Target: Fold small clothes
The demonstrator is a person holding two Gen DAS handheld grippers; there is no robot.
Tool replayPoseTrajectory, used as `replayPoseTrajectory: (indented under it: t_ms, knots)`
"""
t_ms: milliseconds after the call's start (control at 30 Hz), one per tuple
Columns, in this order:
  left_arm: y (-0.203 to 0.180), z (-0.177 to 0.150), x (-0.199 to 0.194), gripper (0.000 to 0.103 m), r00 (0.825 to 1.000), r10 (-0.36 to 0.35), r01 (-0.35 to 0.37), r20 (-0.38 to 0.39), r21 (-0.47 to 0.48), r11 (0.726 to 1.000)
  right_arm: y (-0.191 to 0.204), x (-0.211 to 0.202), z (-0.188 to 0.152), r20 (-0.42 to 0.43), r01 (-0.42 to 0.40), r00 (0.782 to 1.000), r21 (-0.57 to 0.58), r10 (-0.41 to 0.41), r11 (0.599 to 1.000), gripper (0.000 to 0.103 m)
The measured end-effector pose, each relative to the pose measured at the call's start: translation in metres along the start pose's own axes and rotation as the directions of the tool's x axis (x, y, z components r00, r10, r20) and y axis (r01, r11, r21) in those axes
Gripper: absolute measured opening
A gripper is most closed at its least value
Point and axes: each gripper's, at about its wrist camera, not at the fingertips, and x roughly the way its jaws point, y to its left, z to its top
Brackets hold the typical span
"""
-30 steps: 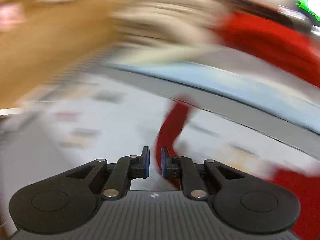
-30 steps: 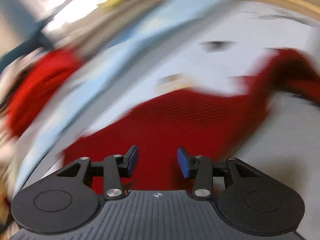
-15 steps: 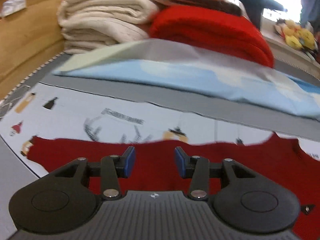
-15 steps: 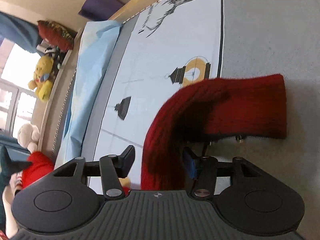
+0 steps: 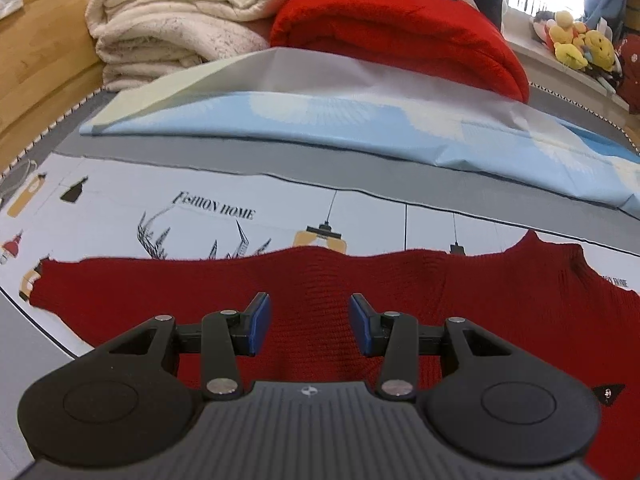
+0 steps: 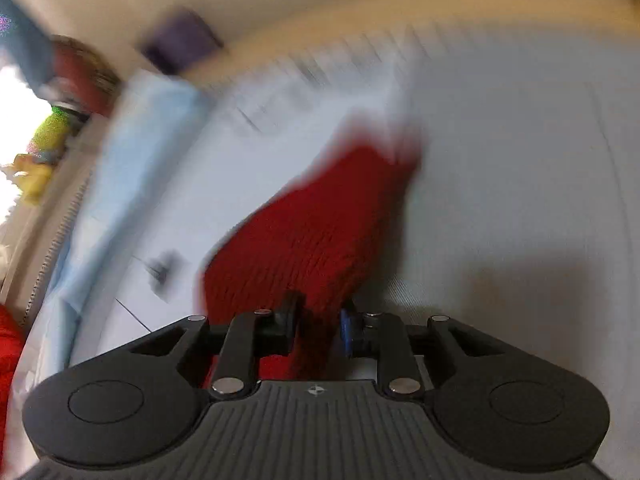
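A dark red knit sweater (image 5: 460, 292) lies spread flat across a printed white sheet (image 5: 200, 208). My left gripper (image 5: 310, 308) hovers low over the sweater's middle, open, with nothing between its blue pads. In the blurred right wrist view, one red sleeve (image 6: 320, 232) runs away from my right gripper (image 6: 318, 316) over the grey cover (image 6: 520, 200). The right jaws are closing, and the near end of the sleeve fills the narrow gap between them, pinched.
Beyond the sweater lies a light blue folded sheet (image 5: 320, 128). Behind it are stacked cream blankets (image 5: 180, 20) and a red folded blanket (image 5: 400, 32). A wooden board (image 5: 40, 60) bounds the left side. Plush toys (image 5: 576, 40) sit on a ledge at the far right.
My left gripper went from nearly shut to open and settled over the spread sweater. My right gripper swung to the sleeve, and its jaws narrowed onto the fabric.
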Motion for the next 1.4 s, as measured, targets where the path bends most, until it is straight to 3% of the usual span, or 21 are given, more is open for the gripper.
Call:
replayPoseTrajectory:
  t_ms: [33, 67, 167, 233, 300, 400, 433, 467, 533, 567, 600, 667, 733, 767, 833, 900, 967, 1100, 1200, 1300, 1400]
  knots:
    - [0.002, 0.000, 0.001, 0.048, 1.000, -0.006, 0.006, -0.008, -0.010, 1.000, -0.010, 0.005, -0.001, -0.013, 0.001, 1.000, 0.028, 0.000, 1.000, 0.016]
    - [0.003, 0.000, 0.002, 0.048, 1.000, -0.009, 0.009, -0.014, -0.018, 1.000, -0.013, 0.003, 0.001, 0.012, -0.019, 1.000, 0.028, 0.019, 0.999, 0.022]
    - [0.005, -0.002, 0.004, 0.048, 1.000, -0.010, 0.009, -0.025, -0.015, 1.000, -0.010, -0.002, 0.013, 0.081, -0.065, 0.995, -0.015, 0.066, 0.998, 0.028]
    - [0.006, -0.002, 0.004, 0.048, 1.000, -0.010, 0.009, -0.029, -0.004, 1.000, -0.025, 0.003, 0.026, 0.085, -0.093, 0.992, 0.053, 0.089, 0.994, 0.028]
    - [0.008, -0.003, 0.005, 0.048, 0.999, -0.011, 0.011, -0.032, 0.001, 1.000, -0.043, 0.011, 0.040, 0.096, -0.043, 0.995, 0.121, 0.031, 0.992, 0.016]
    - [0.016, -0.002, 0.009, 0.048, 0.999, -0.020, 0.018, -0.051, -0.032, 0.999, -0.049, 0.010, 0.048, 0.125, -0.004, 0.992, 0.127, -0.012, 0.992, 0.017]
    - [0.019, -0.002, 0.012, 0.048, 0.998, -0.026, 0.023, -0.062, -0.048, 0.999, -0.040, 0.002, 0.049, 0.168, 0.067, 0.983, 0.087, -0.081, 0.994, 0.022]
    - [0.021, -0.003, 0.014, 0.048, 0.997, -0.037, 0.032, -0.074, -0.068, 0.997, -0.027, -0.008, 0.048, 0.235, 0.160, 0.958, 0.035, -0.164, 0.986, 0.029]
    - [0.026, -0.006, 0.020, 0.048, 0.992, -0.069, 0.058, -0.103, -0.111, 0.992, -0.007, -0.029, 0.044, 0.354, 0.294, 0.898, -0.037, -0.262, 0.955, 0.033]
    - [0.028, -0.008, 0.023, 0.048, 0.989, -0.088, 0.072, -0.119, -0.133, 0.988, 0.003, -0.042, 0.039, 0.407, 0.302, 0.877, -0.055, -0.254, 0.952, 0.033]
    - [0.031, -0.010, 0.027, 0.048, 0.985, -0.106, 0.085, -0.136, -0.154, 0.984, 0.012, -0.050, 0.034, 0.429, 0.257, 0.881, -0.079, -0.200, 0.963, 0.035]
    - [0.036, -0.016, 0.037, 0.048, 0.975, -0.133, 0.099, -0.176, -0.191, 0.977, 0.033, -0.059, 0.025, 0.377, 0.089, 0.926, -0.190, -0.011, 0.978, 0.045]
    - [0.043, -0.024, 0.049, 0.048, 0.963, -0.159, 0.107, -0.219, -0.231, 0.967, 0.053, -0.054, 0.011, 0.220, -0.125, 0.956, -0.289, 0.193, 0.949, 0.048]
    - [0.047, -0.028, 0.054, 0.048, 0.957, -0.167, 0.106, -0.238, -0.250, 0.963, 0.062, -0.045, 0.001, 0.098, -0.246, 0.953, -0.309, 0.288, 0.919, 0.048]
    - [0.056, -0.037, 0.065, 0.048, 0.948, -0.162, 0.082, -0.275, -0.280, 0.956, 0.075, -0.025, -0.018, -0.081, -0.363, 0.931, -0.328, 0.357, 0.872, 0.049]
    - [0.068, -0.044, 0.074, 0.046, 0.935, -0.173, 0.067, -0.309, -0.324, 0.944, 0.085, 0.000, -0.042, -0.241, -0.376, 0.923, -0.386, 0.301, 0.843, 0.049]
    - [0.082, -0.046, 0.077, 0.043, 0.930, -0.203, 0.076, -0.307, -0.380, 0.922, 0.083, 0.017, -0.067, -0.302, -0.245, 0.948, -0.499, 0.098, 0.831, 0.044]
    - [0.120, -0.038, 0.066, 0.049, 0.960, -0.117, -0.007, -0.253, -0.441, 0.897, 0.095, 0.005, -0.078, -0.224, -0.187, 0.972, -0.582, 0.064, 0.791, 0.046]
    - [0.170, -0.037, 0.062, 0.053, 0.975, -0.055, -0.072, -0.213, -0.545, 0.835, 0.107, -0.015, -0.081, -0.191, -0.224, 0.972, -0.588, 0.135, 0.778, 0.049]
    - [0.229, -0.047, 0.064, 0.053, 0.982, -0.022, -0.113, -0.189, -0.672, 0.732, 0.121, -0.040, -0.089, -0.173, -0.265, 0.964, -0.606, 0.201, 0.750, 0.049]
    - [0.281, -0.055, 0.072, 0.053, 0.985, -0.040, -0.104, -0.169, -0.759, 0.642, 0.138, -0.073, -0.095, -0.155, -0.283, 0.958, -0.655, 0.242, 0.701, 0.049]
